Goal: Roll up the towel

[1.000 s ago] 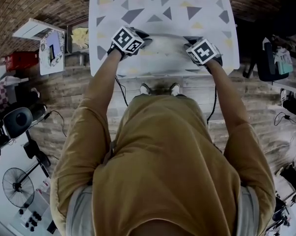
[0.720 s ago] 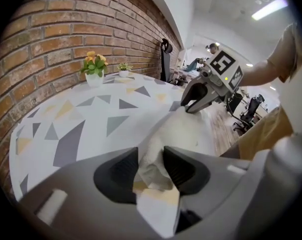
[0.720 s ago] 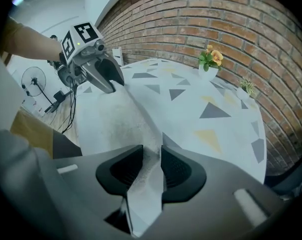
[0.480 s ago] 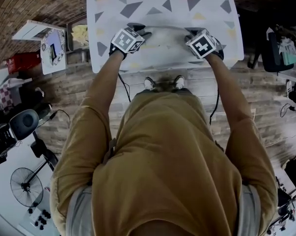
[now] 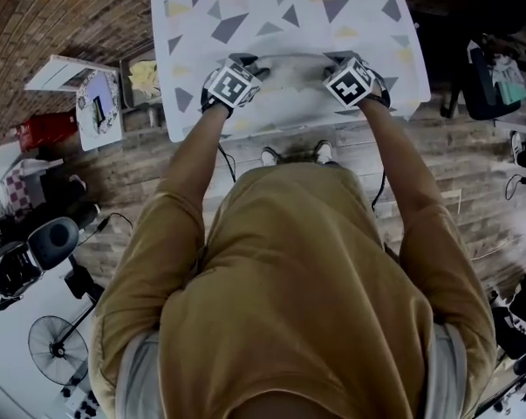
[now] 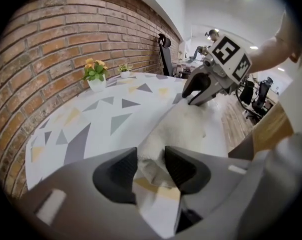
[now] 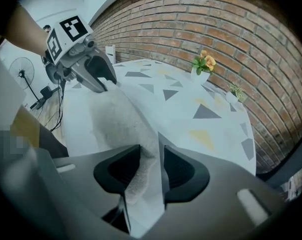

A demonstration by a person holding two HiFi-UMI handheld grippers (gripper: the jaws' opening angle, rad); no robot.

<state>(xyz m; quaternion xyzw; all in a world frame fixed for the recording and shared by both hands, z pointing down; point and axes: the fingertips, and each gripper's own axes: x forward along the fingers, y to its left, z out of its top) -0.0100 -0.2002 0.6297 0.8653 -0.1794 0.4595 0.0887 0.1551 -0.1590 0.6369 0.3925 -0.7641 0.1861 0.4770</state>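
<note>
A white towel (image 5: 290,72) lies bunched in a band across the near part of the triangle-patterned table (image 5: 245,7). My left gripper (image 5: 248,63) is at the towel's left end and my right gripper (image 5: 338,60) at its right end, both pointing steeply down. In the left gripper view the towel (image 6: 191,124) runs from my left gripper (image 6: 151,161), whose pads are shut on its bunched end, to the right gripper (image 6: 198,91). In the right gripper view the fluffy towel (image 7: 115,119) passes between the pads of my right gripper (image 7: 149,166), held there, and reaches the left gripper (image 7: 98,76).
A pot of yellow flowers (image 6: 94,74) and a small green plant (image 6: 123,70) stand at the table's far side by the brick wall (image 7: 231,29). The table's near edge (image 5: 289,122) is just below the grippers. An office chair (image 6: 166,54) and a floor fan (image 5: 58,347) stand off the table.
Both grippers have tilted a little and drawn slightly closer together. The towel between them has gathered into a narrower band.
</note>
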